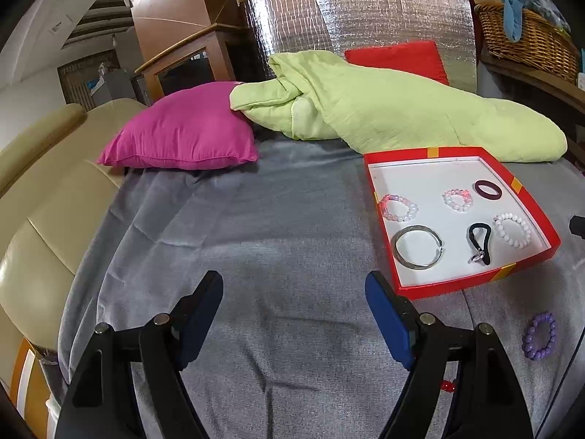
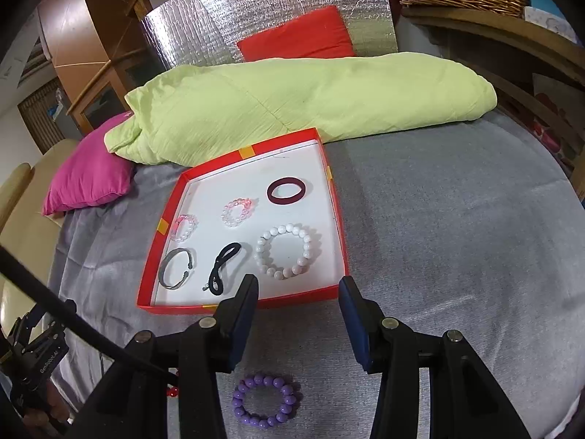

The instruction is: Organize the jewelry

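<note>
A red box with a white floor [image 1: 453,287] [image 2: 334,197] lies on the grey bedspread. In it lie a white bead bracelet [image 2: 288,251] [image 1: 512,229], a silver bangle [image 1: 418,250] [image 2: 175,269], a black band [image 1: 482,242] [image 2: 222,266], a maroon band [image 2: 286,191] [image 1: 487,190] and two pink bead bracelets [image 2: 237,212] [image 2: 183,227]. A purple bead bracelet [image 2: 265,400] [image 1: 540,336] lies on the spread in front of the box. My right gripper [image 2: 298,292] is open and empty above it. My left gripper [image 1: 294,287] is open and empty left of the box. A red bead piece [image 1: 448,386] peeks beside its right finger.
A folded lime-green quilt [image 1: 384,106] [image 2: 292,98] lies right behind the box. A magenta pillow [image 1: 182,139] is at the back left, a red cushion [image 2: 296,38] against a foil panel. A wicker basket [image 1: 526,40] sits on a shelf at right. A cream sofa [image 1: 40,197] borders the left.
</note>
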